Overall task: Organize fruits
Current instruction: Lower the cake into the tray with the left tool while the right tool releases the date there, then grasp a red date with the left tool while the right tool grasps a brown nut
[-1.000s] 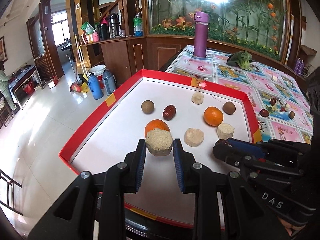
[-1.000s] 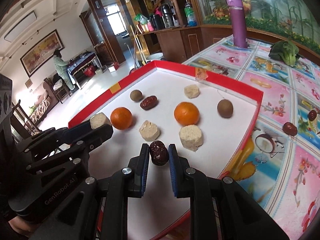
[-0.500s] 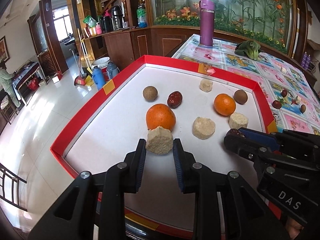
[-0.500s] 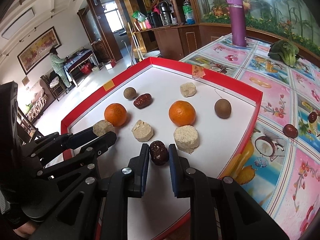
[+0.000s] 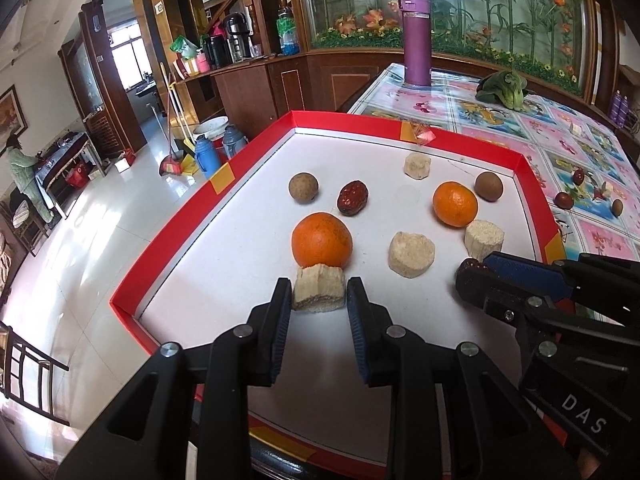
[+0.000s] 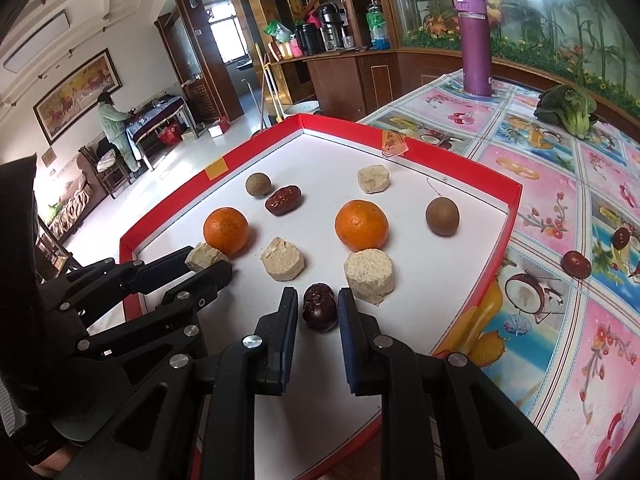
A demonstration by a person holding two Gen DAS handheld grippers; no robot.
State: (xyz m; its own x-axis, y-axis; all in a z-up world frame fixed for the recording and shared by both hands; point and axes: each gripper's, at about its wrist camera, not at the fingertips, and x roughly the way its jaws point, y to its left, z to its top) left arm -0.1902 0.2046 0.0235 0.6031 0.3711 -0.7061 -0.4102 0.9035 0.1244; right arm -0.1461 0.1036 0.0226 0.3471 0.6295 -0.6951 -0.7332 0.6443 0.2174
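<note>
Both wrist views look forward, close over one tray [image 5: 192,220].

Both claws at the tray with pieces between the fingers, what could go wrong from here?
1. The beige chunk in the left claw sits right against the near orange; a nudge may roll it.
2. The dark date looks loose in the right claw; it may tip on release.
3. The claws are close together over the tray and could collide.
</note>
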